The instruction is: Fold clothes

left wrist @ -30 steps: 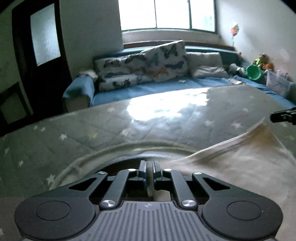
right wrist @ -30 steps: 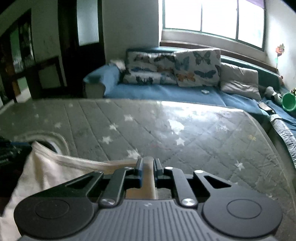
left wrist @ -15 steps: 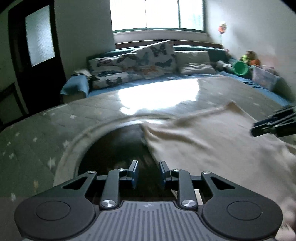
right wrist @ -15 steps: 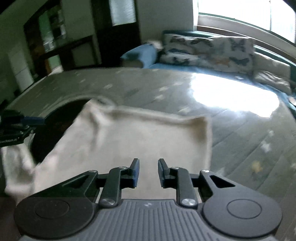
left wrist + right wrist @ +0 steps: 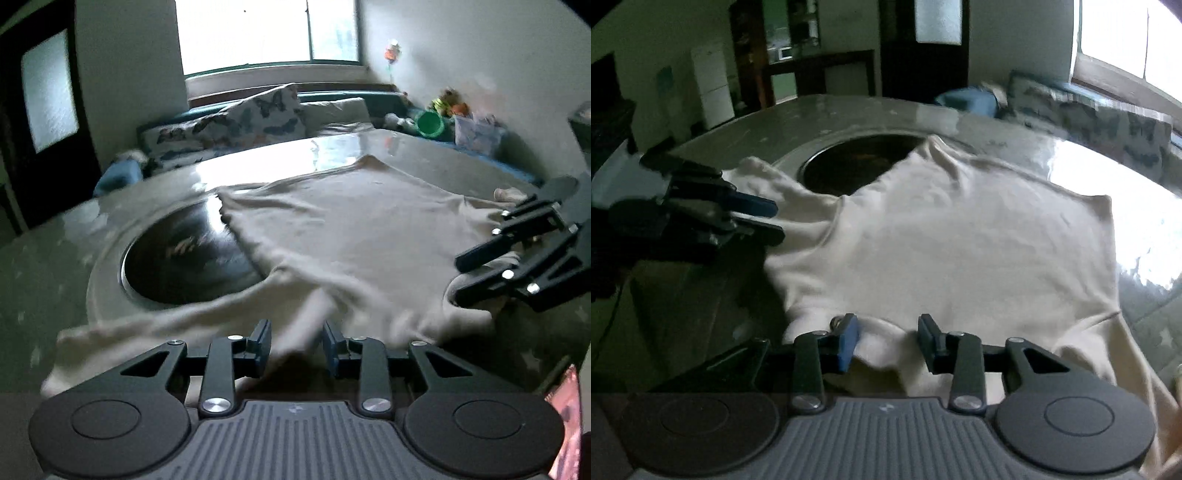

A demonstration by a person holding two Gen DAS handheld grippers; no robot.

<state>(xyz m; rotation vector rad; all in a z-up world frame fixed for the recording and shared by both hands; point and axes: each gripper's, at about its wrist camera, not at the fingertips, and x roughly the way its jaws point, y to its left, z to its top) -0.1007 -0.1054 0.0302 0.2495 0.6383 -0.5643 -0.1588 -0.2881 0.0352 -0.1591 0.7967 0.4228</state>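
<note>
A cream T-shirt (image 5: 351,229) lies spread flat on the grey star-patterned table (image 5: 44,266), one edge hanging over a dark round recess (image 5: 184,254). My left gripper (image 5: 295,349) is at the shirt's near edge, its jaws opening; a cloth fold runs toward the gap, but the pads do not press on it. My right gripper (image 5: 888,339) stands at the shirt's (image 5: 960,240) hem on the other side. Its jaws are opening too, and the hem lies loose between its fingers. Each gripper shows in the other's view: right gripper (image 5: 461,273), left gripper (image 5: 772,221).
A blue sofa with butterfly cushions (image 5: 240,122) runs under the window behind the table. A green bowl (image 5: 430,123) and a clear plastic box (image 5: 476,133) sit at the far right. The dark recess (image 5: 857,162) is sunk into the tabletop. A white fridge (image 5: 714,85) stands far back.
Both grippers went from shut on the shirt's edge to apart and have pulled back across the table. The shirt dropped and now lies spread flat.
</note>
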